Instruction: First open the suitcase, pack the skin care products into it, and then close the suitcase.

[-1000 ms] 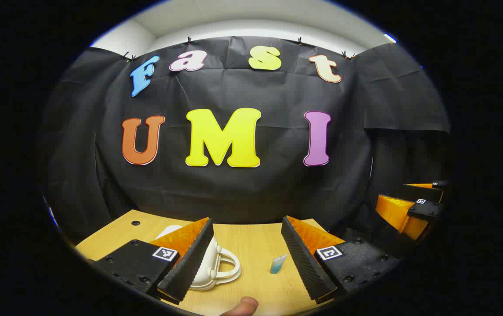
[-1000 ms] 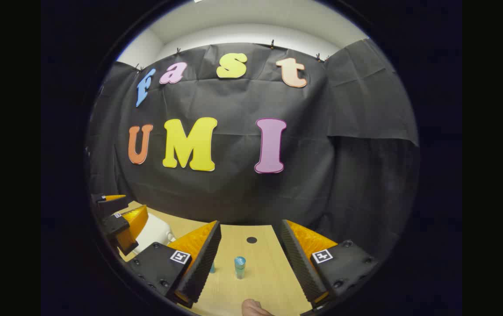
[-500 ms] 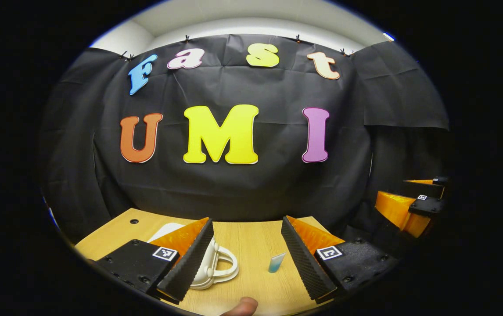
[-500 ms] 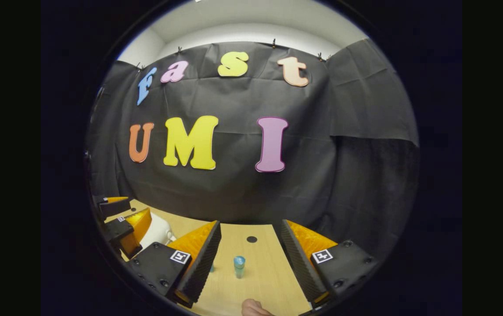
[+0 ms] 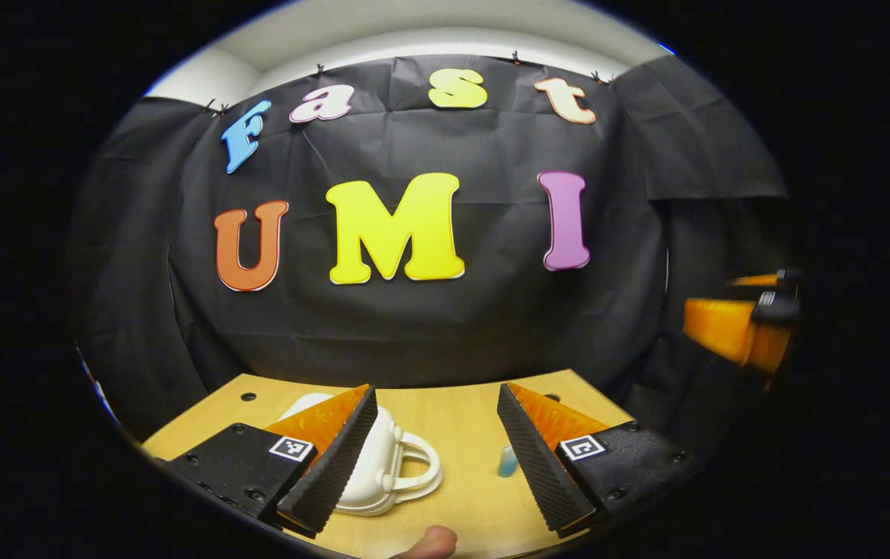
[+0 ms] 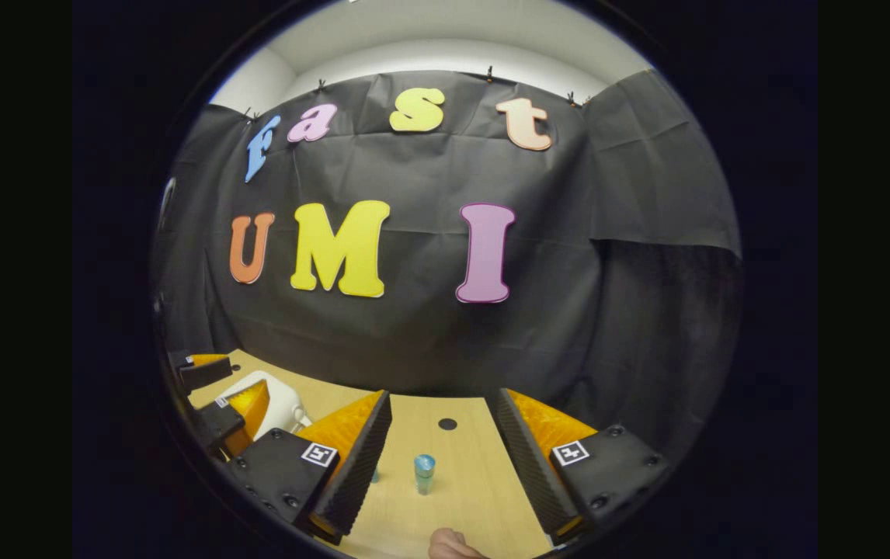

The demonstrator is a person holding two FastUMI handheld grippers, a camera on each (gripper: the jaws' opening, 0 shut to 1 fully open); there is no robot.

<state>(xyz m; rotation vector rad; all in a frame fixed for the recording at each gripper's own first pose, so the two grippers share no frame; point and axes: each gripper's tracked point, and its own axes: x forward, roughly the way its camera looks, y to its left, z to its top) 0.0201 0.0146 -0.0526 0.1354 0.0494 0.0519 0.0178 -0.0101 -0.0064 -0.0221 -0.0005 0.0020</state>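
A small white suitcase [image 5: 387,470] with a loop handle lies flat on the wooden table [image 5: 453,419], lid down, partly behind one finger of my left gripper [image 5: 434,396]. That gripper is open and holds nothing. A pale blue tube [image 5: 507,460] lies beside its other finger. In the right gripper view a blue bottle [image 6: 424,472] stands upright between the fingers of my open right gripper [image 6: 441,397], farther out on the table. The suitcase [image 6: 278,404] sits at the left there, with the left gripper [image 6: 212,400] in front of it.
The black cloth wall closes the table's far edge. A small round hole [image 6: 447,424] lies in the tabletop beyond the bottle. A person's thumb [image 5: 429,543] shows at the bottom. The right gripper [image 5: 740,326] hangs at the right of the left gripper view.
The left gripper has swung a little to the left and drawn nearer the suitcase, so suitcase and tube sit further right in its view. The right gripper has barely moved. Both stay open.
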